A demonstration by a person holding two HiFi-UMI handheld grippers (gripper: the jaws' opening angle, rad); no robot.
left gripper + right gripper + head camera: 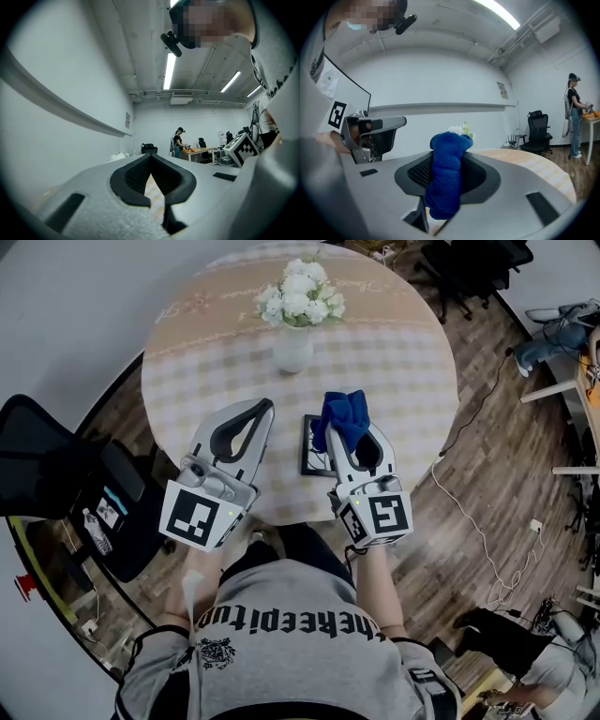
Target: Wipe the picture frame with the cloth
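A dark picture frame (312,450) lies flat near the front of the round table (403,362); its right part is hidden under my right gripper. My right gripper (344,414) hovers over it, shut on a blue cloth (342,416) that bunches out past the jaw tips. In the right gripper view the blue cloth (446,176) hangs pinched between the closed jaws of the right gripper (447,145). My left gripper (266,409) is held just left of the frame, shut with nothing in it. The left gripper view shows the left gripper (151,158) with its tips meeting and only the tablecloth behind.
A white vase of white flowers (294,324) stands at the middle of the table, beyond both grippers. A black chair (42,465) and a bag sit on the floor to the left. A cable (469,512) trails over the floor on the right.
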